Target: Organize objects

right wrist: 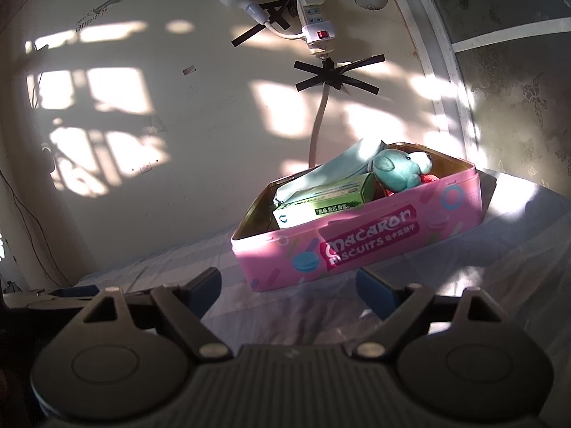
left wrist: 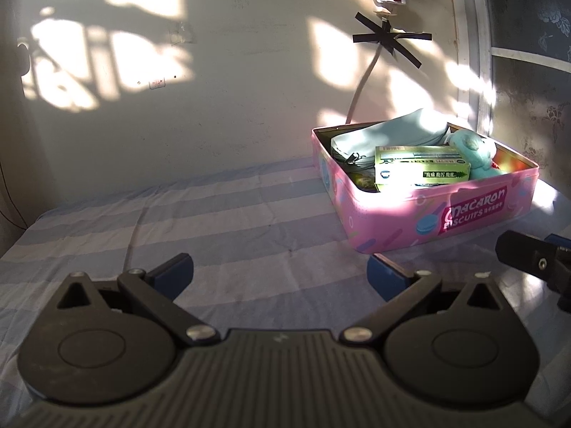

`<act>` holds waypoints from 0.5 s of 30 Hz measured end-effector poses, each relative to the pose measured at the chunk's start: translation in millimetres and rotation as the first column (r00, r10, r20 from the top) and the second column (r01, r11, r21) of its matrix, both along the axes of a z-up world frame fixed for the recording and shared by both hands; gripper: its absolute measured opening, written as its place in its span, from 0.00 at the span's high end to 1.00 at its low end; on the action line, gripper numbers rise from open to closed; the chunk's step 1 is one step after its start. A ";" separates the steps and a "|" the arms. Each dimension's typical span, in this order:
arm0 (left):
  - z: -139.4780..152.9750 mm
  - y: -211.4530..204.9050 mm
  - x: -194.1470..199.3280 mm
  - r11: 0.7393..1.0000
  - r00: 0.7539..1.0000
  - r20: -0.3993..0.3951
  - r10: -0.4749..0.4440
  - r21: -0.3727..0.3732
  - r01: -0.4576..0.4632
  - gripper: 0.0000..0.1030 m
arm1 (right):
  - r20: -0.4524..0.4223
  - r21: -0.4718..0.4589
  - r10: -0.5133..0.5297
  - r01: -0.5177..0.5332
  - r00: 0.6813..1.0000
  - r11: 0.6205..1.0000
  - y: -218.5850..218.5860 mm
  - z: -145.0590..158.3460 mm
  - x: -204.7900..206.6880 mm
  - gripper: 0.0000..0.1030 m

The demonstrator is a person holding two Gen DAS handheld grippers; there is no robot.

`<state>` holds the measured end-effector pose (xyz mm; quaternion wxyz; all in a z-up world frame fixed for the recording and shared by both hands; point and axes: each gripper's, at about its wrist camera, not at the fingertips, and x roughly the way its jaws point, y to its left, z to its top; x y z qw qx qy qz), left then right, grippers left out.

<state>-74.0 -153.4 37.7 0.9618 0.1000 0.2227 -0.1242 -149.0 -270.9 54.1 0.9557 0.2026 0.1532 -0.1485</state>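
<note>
Both grippers hung spread and empty over the striped bedsheet [left wrist: 214, 214]. From the left wrist view, the left gripper [left wrist: 280, 273] had its blue-padded fingers [left wrist: 175, 273] wide apart with only cloth between them, and the dark body of the right gripper [left wrist: 531, 260] showed at the right edge, near the tin's front corner. From the right wrist view, the right gripper [right wrist: 289, 290] was likewise released, its pads apart, pointing at the front wall of the tin without touching it.

The pink biscuit tin [left wrist: 464, 214], lettered "Macaron Biscuits", sat lidless on the sheet close to the wall, to the right of the left gripper and just ahead of the right one. Inside it lay a green carton [left wrist: 421, 169] near the front, a pale blue pouch [left wrist: 389, 135] leaning behind it toward the back, and a teal plush bear [left wrist: 471, 149] at the right end, its head rising above the rim in the right wrist view. Something red [right wrist: 426, 178] lay beside the bear, too hidden to tell what it was.

On the wall above the tin, a white power strip [right wrist: 316, 25] was fixed with crossed strips of black tape [right wrist: 332, 75], its cable dropping behind the tin. Patches of sunlight fell across the wall, the tin and the sheet.
</note>
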 end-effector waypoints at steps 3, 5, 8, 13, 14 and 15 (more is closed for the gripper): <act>0.0 -0.2 -1.0 1.000 1.000 0.005 0.005 0.001 -0.005 0.00 | 0.000 0.002 -0.007 0.007 1.000 1.000 -0.8 -0.7 -0.2 0.17; -0.5 -1.3 -1.3 1.000 1.000 0.005 0.006 0.005 -0.006 0.00 | 0.001 0.007 -0.013 0.013 1.000 1.000 -2.2 -1.3 -0.9 0.16; -2.2 -2.2 -0.7 1.000 1.000 -0.002 0.002 0.011 -0.002 0.00 | 0.000 0.017 -0.021 0.021 1.000 1.000 -4.7 -2.5 -1.1 0.16; -5.8 -5.3 -0.9 1.000 1.000 -0.020 -0.002 0.020 0.003 0.00 | -0.006 0.026 -0.028 0.029 1.000 0.999 -5.8 -4.9 -1.0 0.16; -6.5 -6.0 -1.1 1.000 1.000 -0.022 -0.002 0.024 0.003 0.00 | -0.007 0.029 -0.029 0.030 1.000 0.999 -6.4 -5.6 -0.8 0.16; -7.1 -6.5 -1.0 1.000 1.000 -0.023 -0.003 0.026 0.004 0.00 | -0.008 0.032 -0.030 0.030 1.000 0.999 -7.0 -6.1 -0.8 0.15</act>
